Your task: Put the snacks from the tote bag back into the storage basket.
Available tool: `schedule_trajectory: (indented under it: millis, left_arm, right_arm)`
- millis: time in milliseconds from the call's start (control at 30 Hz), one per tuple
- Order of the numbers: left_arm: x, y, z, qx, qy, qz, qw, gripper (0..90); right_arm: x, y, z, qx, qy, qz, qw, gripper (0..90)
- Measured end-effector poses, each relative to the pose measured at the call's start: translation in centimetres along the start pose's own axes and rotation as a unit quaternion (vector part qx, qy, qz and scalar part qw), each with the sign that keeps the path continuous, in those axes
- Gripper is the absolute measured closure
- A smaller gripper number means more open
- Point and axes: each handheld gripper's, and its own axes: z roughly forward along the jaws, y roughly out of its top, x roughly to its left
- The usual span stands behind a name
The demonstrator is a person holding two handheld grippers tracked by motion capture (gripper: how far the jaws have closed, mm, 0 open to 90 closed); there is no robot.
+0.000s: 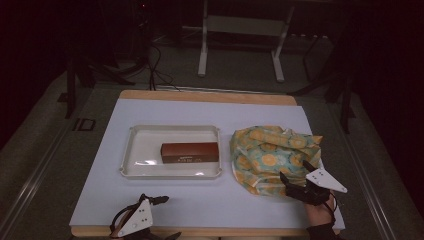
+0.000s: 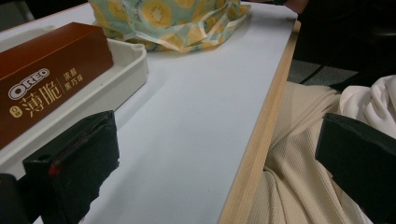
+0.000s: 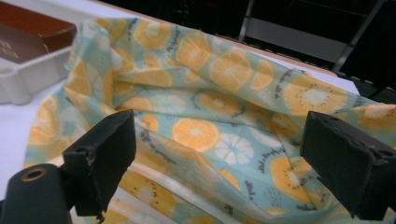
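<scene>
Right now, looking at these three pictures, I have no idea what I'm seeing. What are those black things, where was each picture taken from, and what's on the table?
No robot here: a person holds a hand tool in each hand, each with two black fingers that pinch. The high view looks down on the table from above. There the left gripper rests near the table's front edge, and the right gripper reaches the fruit-print bag. The other two pictures come from small cameras riding on each tool, looking along its fingers. On the table lie a white tray holding a brown Oreo box, and beside it the crumpled bag. Both grippers are open: the left holds nothing, and the right's fingers straddle the bag's cloth without yet closing.
</scene>
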Motion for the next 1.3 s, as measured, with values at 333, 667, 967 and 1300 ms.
schedule_trajectory:
  millis: [333,667,967,1300]
  left_arm:
    - [-0.05,0.0,-0.04,0.0,0.0,0.0,1.0,0.0]
    - [-0.04,0.01,-0.05,0.0,0.001,0.001,1.0,0.0]
    - [-0.02,0.01,-0.03,0.0,0.0,0.0,1.0,0.0]
    - [-0.04,0.02,-0.01,0.0,0.0,0.0,1.0,0.0]
  right_arm:
    - [-0.19,0.08,-0.28,-0.019,0.0,0.006,0.9998,10.8]
    - [-0.2,0.11,-0.41,-0.029,0.001,0.004,0.9996,10.8]
    - [-0.12,0.12,-0.36,-0.029,0.003,-0.006,0.9996,10.8]
    - [-0.72,-0.05,-0.31,-0.026,0.001,0.016,0.9995,10.8]
